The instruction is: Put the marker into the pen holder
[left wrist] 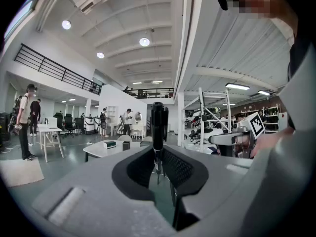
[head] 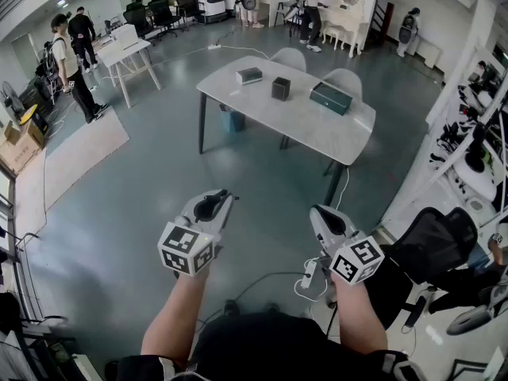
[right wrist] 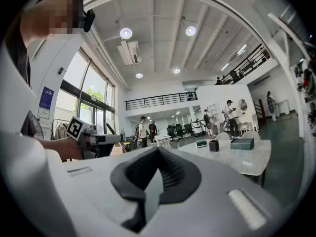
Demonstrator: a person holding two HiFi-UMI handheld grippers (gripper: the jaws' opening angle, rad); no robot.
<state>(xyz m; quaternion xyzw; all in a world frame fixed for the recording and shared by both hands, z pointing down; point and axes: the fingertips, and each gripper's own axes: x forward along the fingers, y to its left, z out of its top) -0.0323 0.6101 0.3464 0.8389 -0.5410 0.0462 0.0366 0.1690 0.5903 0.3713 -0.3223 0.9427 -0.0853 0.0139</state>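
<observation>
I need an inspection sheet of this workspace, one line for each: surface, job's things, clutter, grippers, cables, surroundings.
Surface: white table stands well ahead of the person, on a grey floor.
Job's things: marker, black, upright in the left claw; black pen holder on the table.
Clutter: small box and dark green case on the table, either side of the pen holder.
Grippers: left claw shut on the marker; right claw shut, empty.
Cables: white power strip with its cord on the floor near the person.
Surroundings: chairs behind the table; people standing farther off in an open hall.
</observation>
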